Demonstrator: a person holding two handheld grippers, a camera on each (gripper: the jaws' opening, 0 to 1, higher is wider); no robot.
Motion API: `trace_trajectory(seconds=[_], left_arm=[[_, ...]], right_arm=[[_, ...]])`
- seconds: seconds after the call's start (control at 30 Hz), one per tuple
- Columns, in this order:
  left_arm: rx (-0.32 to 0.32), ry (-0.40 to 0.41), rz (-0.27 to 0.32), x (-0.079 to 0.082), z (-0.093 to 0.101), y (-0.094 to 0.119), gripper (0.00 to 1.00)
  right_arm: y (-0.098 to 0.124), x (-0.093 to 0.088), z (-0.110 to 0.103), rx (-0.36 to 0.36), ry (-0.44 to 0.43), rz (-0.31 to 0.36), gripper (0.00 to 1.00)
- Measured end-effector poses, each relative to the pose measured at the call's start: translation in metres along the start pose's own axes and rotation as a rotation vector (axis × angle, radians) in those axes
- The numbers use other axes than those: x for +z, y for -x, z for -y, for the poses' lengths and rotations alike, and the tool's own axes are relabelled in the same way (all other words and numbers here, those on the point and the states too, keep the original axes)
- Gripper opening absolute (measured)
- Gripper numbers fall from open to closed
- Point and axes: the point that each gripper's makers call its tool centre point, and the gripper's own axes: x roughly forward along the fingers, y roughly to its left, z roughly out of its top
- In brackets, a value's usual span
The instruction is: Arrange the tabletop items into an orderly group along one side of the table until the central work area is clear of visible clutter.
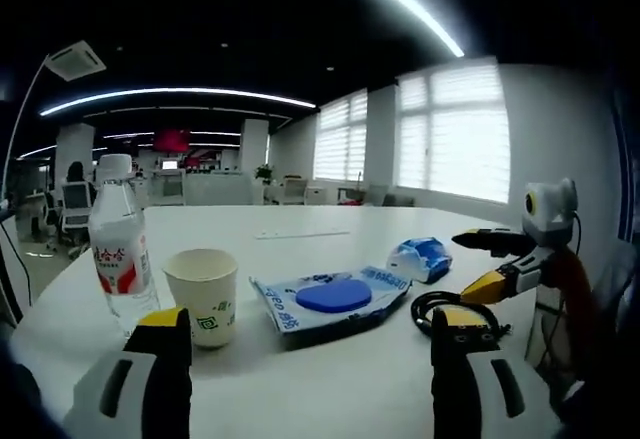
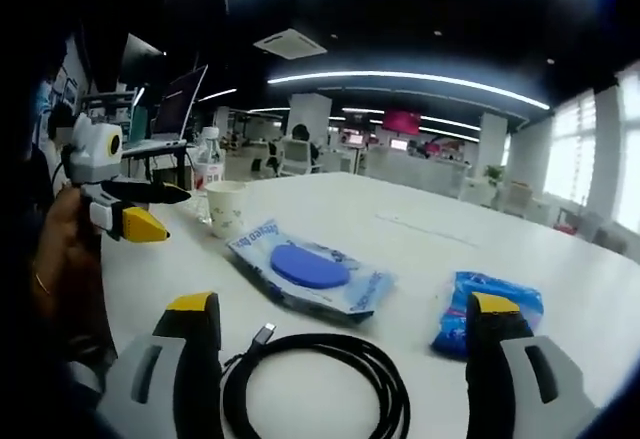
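My left gripper [image 1: 310,379] stands with its jaws spread wide and nothing between them, low over the white table [image 1: 330,399]. My right gripper [image 2: 345,359] is likewise released, jaws wide apart over a coiled black cable [image 2: 320,384] whose plug end points toward my left jaw.

Mid-table lies a flat clear packet with blue print [image 1: 330,299] and a blue oval pad inside; in the right gripper view its long axis runs from the paper cup [image 2: 226,208] toward the crumpled blue-and-white pack [image 2: 488,309]. The cup stands upright just beside an upright water bottle with a red label [image 1: 120,249]. All lie apart from one another. Office desks and chairs stand beyond the table.
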Motion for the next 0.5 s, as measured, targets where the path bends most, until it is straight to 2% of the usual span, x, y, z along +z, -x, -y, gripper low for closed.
trace_trajectory(seconds=[0.07,0.17,0.27,0.37,0.5], left_arm=[[0.000,0.003,-0.008,-0.001,0.000,0.001,1.00],[0.000,0.007,-0.016,-0.002,-0.001,0.002,1.00],[0.011,0.001,-0.002,-0.001,-0.005,0.003,1.00],[0.017,0.002,-0.020,-0.003,-0.008,0.005,1.00],[0.013,0.012,-0.008,-0.001,-0.008,0.010,1.00]], right_arm=[[0.003,0.000,0.001,-0.002,0.011,0.002,1.00],[0.010,-0.008,0.007,-0.012,0.040,-0.034,1.00],[0.012,-0.011,0.010,-0.002,0.027,-0.043,1.00],[0.015,-0.010,0.010,0.007,0.014,-0.036,1.00],[0.022,-0.005,0.007,0.034,-0.005,-0.012,1.00]])
